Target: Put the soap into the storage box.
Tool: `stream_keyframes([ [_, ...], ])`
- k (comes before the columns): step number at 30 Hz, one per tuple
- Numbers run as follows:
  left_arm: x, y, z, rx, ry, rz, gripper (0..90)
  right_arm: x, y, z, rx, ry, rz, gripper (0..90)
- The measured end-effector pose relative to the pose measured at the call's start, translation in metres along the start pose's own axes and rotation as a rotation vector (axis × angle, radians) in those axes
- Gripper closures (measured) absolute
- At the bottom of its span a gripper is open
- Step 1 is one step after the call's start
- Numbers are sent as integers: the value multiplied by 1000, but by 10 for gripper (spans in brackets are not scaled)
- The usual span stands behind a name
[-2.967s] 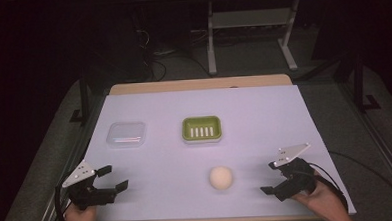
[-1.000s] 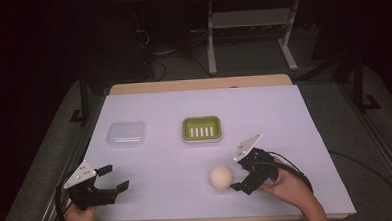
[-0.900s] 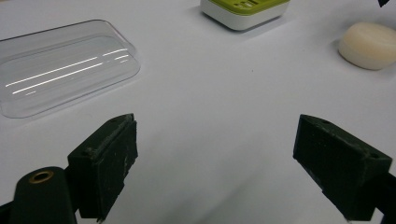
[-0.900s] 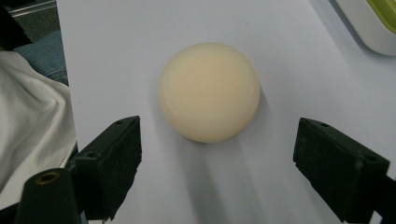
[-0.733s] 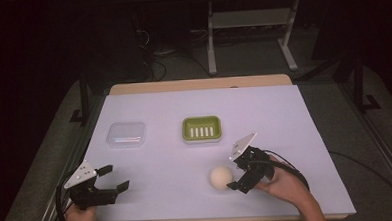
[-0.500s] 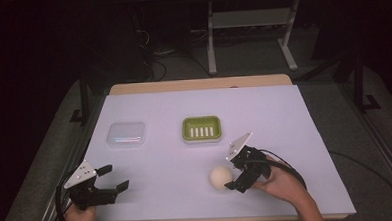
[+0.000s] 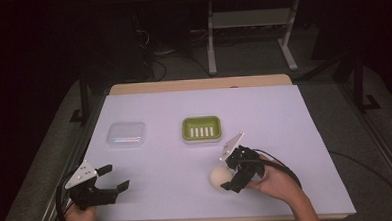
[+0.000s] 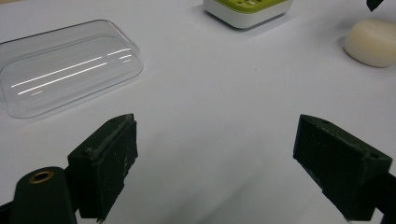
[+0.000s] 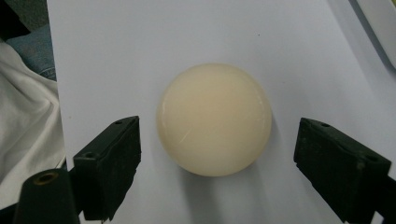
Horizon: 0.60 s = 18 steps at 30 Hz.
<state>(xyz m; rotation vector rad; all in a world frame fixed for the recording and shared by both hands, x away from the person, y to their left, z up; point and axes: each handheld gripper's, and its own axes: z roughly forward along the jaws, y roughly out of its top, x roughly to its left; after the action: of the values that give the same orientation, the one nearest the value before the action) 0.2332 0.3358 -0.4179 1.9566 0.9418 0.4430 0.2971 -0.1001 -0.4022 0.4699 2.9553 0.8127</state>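
A round cream soap bar (image 7: 219,178) (image 9: 215,119) lies on the white table cover near the front. My right gripper (image 7: 230,177) (image 9: 217,158) is open just to its right, jaws spread wide on either side of the bar without touching it. A green soap dish (image 7: 201,129) (image 8: 247,7) with a slotted white insert sits at mid-table. A clear plastic lid (image 7: 127,133) (image 8: 65,67) lies to the dish's left. My left gripper (image 7: 114,178) (image 8: 217,158) rests open at the front left with nothing between its jaws. The soap bar (image 8: 372,43) also appears far off in the left gripper view.
The white cover (image 7: 285,126) spans the wooden table (image 7: 198,84). A cable (image 7: 279,163) trails from the right gripper over the hand. White cloth (image 9: 23,121) hangs past the table's front edge in the right gripper view. Dark floor and a rack frame (image 7: 250,23) lie beyond.
My right gripper has travelled from the front right corner leftward to the soap bar and now brackets it. The left gripper has stayed put.
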Motion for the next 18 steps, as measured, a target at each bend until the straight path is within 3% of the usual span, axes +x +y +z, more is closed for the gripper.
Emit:
stream_keyframes([
  [18, -2, 0, 0, -9, 0, -2, 130, 1, 9, 13, 39, 14, -14, 143],
])
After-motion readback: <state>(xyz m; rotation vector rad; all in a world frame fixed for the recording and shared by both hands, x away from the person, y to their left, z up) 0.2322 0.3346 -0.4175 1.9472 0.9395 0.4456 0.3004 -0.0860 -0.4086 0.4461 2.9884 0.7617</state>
